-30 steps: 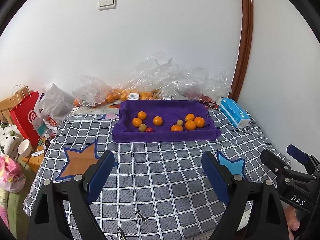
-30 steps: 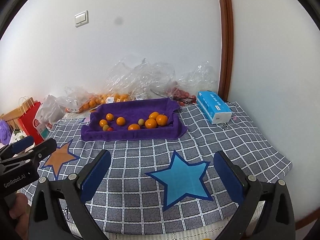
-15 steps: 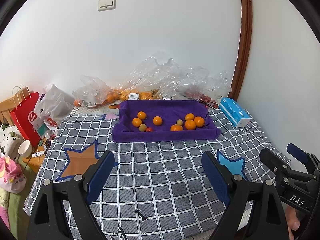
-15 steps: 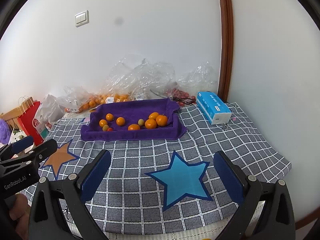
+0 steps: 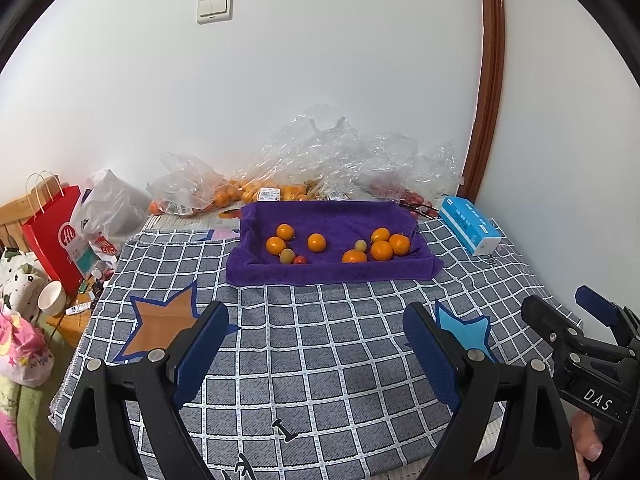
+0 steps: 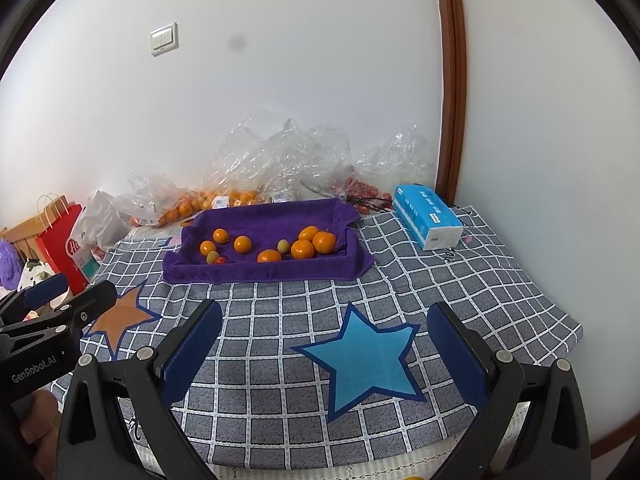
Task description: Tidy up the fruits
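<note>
A purple towel-lined tray (image 5: 332, 272) (image 6: 264, 272) sits at the far middle of the checked blanket. It holds several oranges (image 5: 381, 250) (image 6: 302, 249), two small green fruits (image 5: 287, 257) (image 6: 283, 246) and a small red one (image 5: 300, 260) (image 6: 221, 260). My left gripper (image 5: 316, 344) is open and empty over the near blanket, well short of the tray. My right gripper (image 6: 326, 344) is open and empty over a blue star patch (image 6: 362, 360). The right gripper also shows at the right edge of the left wrist view (image 5: 576, 328).
Clear plastic bags (image 5: 320, 160) with more oranges (image 5: 228, 196) lie behind the tray against the wall. A blue tissue box (image 5: 470, 230) (image 6: 428, 216) lies at the right. A red paper bag (image 5: 56, 232) and clutter stand off the blanket's left edge.
</note>
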